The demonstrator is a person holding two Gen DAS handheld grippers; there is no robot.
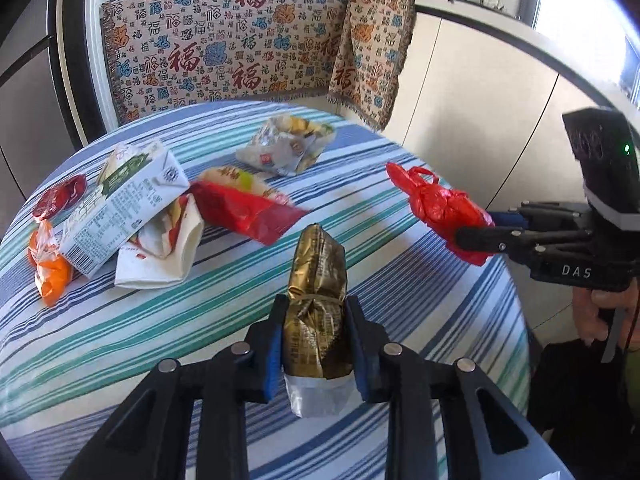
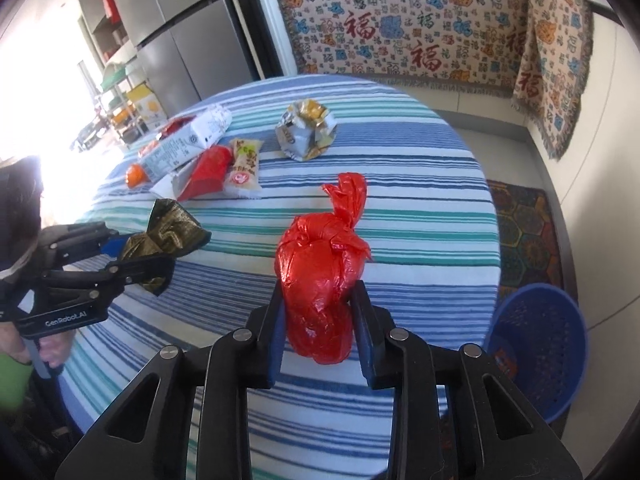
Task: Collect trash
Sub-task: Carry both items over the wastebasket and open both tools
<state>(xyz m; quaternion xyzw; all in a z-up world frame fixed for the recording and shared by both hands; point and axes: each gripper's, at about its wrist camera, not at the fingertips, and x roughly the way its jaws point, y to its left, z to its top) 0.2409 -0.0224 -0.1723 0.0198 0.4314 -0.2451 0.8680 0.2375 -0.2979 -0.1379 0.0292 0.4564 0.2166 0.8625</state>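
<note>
Left gripper [image 1: 314, 336]: clamped on the gold wrapper [image 1: 316, 300], held above the striped table [image 1: 400, 208].
Right gripper [image 2: 318, 322]: clamped on the red bag [image 2: 316, 280], held above the table beside the blue basket [image 2: 538, 344].

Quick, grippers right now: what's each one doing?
Left gripper: closed on the gold wrapper.
Right gripper: closed on the red plastic bag.
</note>
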